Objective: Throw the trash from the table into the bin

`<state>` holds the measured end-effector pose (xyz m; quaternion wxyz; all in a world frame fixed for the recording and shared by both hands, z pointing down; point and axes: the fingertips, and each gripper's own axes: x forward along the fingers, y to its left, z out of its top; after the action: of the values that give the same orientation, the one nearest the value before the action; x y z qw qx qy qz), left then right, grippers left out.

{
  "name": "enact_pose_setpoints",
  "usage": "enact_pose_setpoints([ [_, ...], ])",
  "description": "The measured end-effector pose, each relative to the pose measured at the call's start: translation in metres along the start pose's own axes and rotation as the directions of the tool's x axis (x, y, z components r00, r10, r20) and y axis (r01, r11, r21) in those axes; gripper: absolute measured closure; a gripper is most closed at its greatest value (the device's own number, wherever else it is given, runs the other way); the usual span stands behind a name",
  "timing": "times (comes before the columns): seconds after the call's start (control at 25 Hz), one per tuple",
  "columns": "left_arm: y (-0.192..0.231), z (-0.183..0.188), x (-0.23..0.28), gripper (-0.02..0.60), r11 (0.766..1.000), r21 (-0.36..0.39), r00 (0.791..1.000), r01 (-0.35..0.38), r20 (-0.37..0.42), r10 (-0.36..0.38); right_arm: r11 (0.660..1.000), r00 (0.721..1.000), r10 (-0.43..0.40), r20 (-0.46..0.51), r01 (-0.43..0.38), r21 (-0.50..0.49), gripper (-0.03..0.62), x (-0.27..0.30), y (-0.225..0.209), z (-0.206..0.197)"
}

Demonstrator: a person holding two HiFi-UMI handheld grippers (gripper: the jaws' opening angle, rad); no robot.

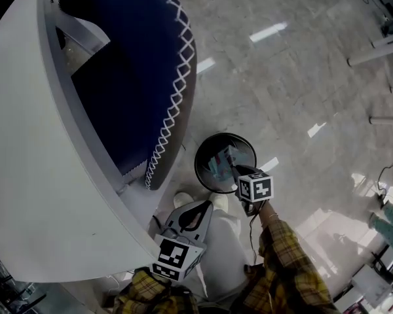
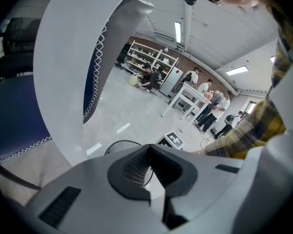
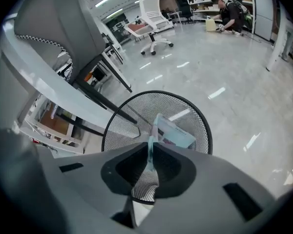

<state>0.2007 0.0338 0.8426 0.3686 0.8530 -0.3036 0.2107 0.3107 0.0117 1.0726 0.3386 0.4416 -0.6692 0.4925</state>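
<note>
A black wire-mesh bin (image 1: 208, 175) stands on the floor beside the table. My right gripper (image 1: 236, 170) hangs over its mouth, shut on a thin pale-teal packet (image 1: 220, 162). In the right gripper view the packet (image 3: 175, 133) sticks out from between the closed jaws of the right gripper (image 3: 150, 145), over the bin (image 3: 136, 111). My left gripper (image 1: 203, 207) is lower and nearer my body, shut with nothing in it. In its own view the left gripper (image 2: 150, 148) points past the bin's rim (image 2: 118, 143).
A round white table (image 1: 26, 175) fills the left, with a dark blue chair (image 1: 144, 64) tucked against it and close to the bin. White furniture legs (image 1: 380, 51) stand far right. Several people (image 2: 207, 101) and shelves are in the distance. A white office chair (image 3: 151, 13) stands far off.
</note>
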Motion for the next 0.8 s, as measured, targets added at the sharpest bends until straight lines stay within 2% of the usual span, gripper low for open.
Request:
enact_pose_setpoints([
  [0.04,0.003,0.002,0.001,0.574,1.0,-0.005,1.0,-0.002,-0.001,0.001,1.0,1.0,0.003,-0.004,-0.003,0.024,0.57,0.003,-0.001,0.001],
  [0.08,0.005,0.005,0.0,0.574,1.0,-0.007,1.0,-0.001,-0.002,0.001,0.999,1.0,0.005,-0.007,-0.005,0.046,0.509,0.005,0.0,0.002],
  [0.12,0.005,0.007,-0.001,0.574,1.0,-0.006,1.0,0.002,-0.004,-0.002,0.998,1.0,0.006,-0.01,-0.006,0.061,0.485,0.005,0.001,0.003],
  [0.28,-0.009,0.015,-0.016,0.574,0.999,-0.029,1.0,0.015,-0.002,-0.015,0.998,1.0,0.002,-0.012,-0.001,0.069,0.482,-0.017,0.015,0.006],
  [0.52,-0.041,0.043,-0.052,0.574,0.999,-0.027,1.0,0.022,0.018,-0.022,1.0,1.0,-0.01,-0.014,0.011,0.026,0.482,-0.073,0.038,0.011],
  [0.8,-0.102,0.1,-0.105,0.574,0.999,0.033,0.999,0.036,0.021,-0.036,0.998,0.999,-0.003,0.051,0.0,0.055,0.484,-0.176,0.071,0.035],
])
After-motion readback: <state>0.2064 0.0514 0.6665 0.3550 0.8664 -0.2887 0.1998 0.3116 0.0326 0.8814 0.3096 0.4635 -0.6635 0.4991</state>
